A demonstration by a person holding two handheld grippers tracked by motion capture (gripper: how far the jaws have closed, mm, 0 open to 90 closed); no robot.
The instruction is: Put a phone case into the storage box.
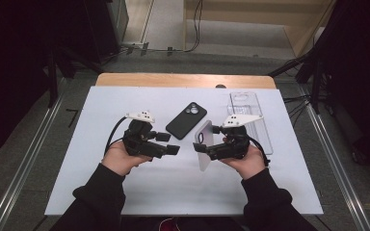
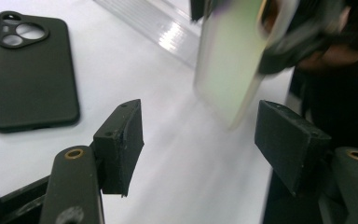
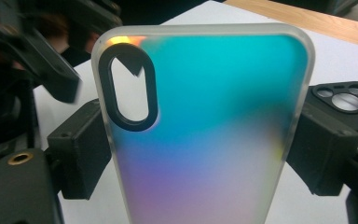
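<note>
Two phone cases are out, and I hold one of them. My right gripper (image 1: 203, 147) pinches the shiny rainbow case (image 3: 205, 130) by its two long sides and holds it up on end, above the white board (image 1: 125, 192), near the middle and a bit toward 3 o'clock. My left gripper (image 1: 168, 143) has its jaws spread wide with nothing between them, and it points at the rainbow case from the 9 o'clock side. I think the next job is to pass the case over or steady it with the left jaws. To do that well, I should keep the right grip firm and still, slide the left pads (image 2: 121, 144) around the free bottom end, and close slowly so the thin case does not bend or pop out. A black case (image 1: 186, 120) lies flat on the board at 12 o'clock from my grippers. A clear plastic tray (image 1: 250, 113) sits at 2 o'clock, behind my right hand. The board rests on a wooden table (image 1: 185, 80). Grey floor and dark stands are all around.
</note>
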